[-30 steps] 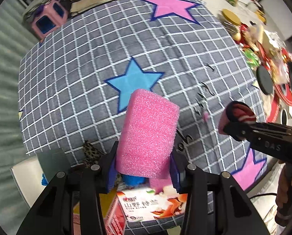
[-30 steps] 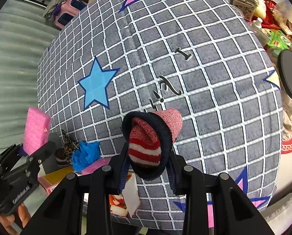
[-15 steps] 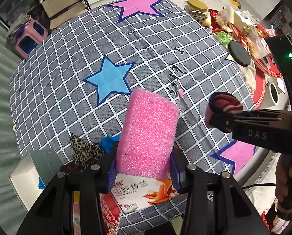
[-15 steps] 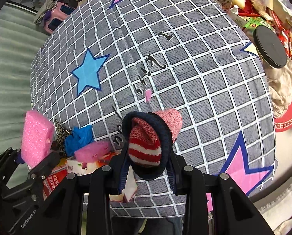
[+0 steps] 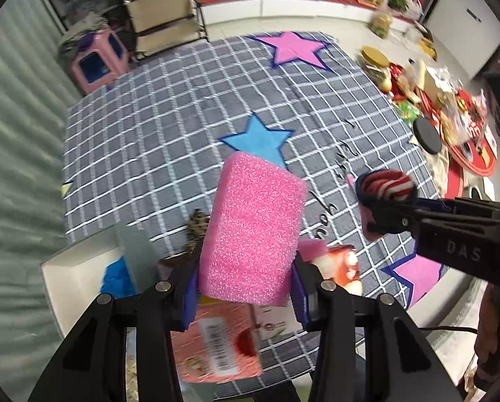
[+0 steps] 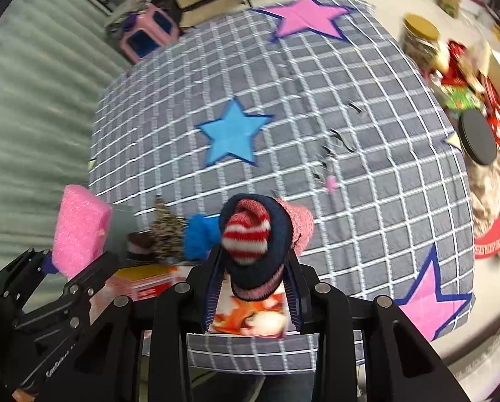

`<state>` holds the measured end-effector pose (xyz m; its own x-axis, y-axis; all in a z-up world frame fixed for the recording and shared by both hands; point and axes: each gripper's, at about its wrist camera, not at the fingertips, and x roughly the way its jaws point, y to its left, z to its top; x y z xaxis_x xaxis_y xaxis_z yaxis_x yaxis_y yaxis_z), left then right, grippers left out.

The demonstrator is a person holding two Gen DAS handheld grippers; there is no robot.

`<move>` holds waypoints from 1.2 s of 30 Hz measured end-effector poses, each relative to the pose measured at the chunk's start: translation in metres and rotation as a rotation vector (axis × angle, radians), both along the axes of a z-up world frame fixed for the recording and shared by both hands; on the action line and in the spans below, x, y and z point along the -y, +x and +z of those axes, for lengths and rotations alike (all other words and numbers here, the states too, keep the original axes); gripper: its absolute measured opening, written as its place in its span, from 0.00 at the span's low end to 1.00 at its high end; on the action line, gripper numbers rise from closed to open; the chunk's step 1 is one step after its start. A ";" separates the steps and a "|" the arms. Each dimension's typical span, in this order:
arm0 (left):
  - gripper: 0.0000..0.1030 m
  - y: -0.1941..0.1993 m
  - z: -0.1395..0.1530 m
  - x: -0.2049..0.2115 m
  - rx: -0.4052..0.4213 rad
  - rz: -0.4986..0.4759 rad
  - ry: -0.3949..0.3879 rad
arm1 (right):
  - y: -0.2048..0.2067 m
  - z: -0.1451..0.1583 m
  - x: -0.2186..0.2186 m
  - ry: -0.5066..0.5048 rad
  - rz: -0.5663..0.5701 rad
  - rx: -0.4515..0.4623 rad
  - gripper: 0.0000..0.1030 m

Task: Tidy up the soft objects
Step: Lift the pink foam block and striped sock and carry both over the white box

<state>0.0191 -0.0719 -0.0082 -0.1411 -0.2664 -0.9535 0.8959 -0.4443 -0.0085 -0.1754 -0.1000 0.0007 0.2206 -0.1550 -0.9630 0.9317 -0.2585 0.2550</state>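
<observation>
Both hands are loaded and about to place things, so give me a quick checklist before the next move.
1. Left gripper clamped on the pink sponge: ok.
2. Right gripper clamped on the rolled sock: ok.
3. Grippers apart from each other: ok.
4. White box within view at lower left: ok.
5. Room left in the box: cannot tell.
6. Leopard-print cloth and blue cloth on the table, not yet sorted: not ok.

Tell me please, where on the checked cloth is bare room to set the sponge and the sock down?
The checked cloth is bare around the blue star and up to the top pink star. The near left edge is crowded: leopard cloth, blue cloth, boxes. The right edge borders a black disc and clutter.
</observation>
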 end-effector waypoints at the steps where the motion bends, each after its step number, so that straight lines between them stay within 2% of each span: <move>1: 0.47 0.008 0.003 -0.001 -0.001 0.011 -0.011 | 0.009 0.004 -0.001 -0.009 0.016 -0.001 0.35; 8: 0.47 0.041 0.018 -0.011 -0.031 0.059 -0.039 | 0.049 0.023 -0.003 -0.042 0.081 -0.014 0.35; 13: 0.47 0.051 0.020 -0.022 -0.045 0.054 -0.045 | 0.062 0.032 -0.010 -0.053 0.097 -0.018 0.35; 27: 0.47 0.082 0.026 -0.042 -0.118 0.071 -0.043 | 0.077 0.046 -0.034 -0.053 0.090 -0.014 0.35; 36: 0.47 0.104 0.017 -0.053 -0.134 0.100 -0.006 | 0.082 0.038 -0.044 -0.024 0.100 -0.007 0.35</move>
<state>0.1236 -0.0188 0.0089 -0.2392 -0.2911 -0.9263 0.9266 -0.3537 -0.1281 -0.0931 -0.0556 0.0389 0.2295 -0.1558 -0.9608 0.9544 -0.1576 0.2536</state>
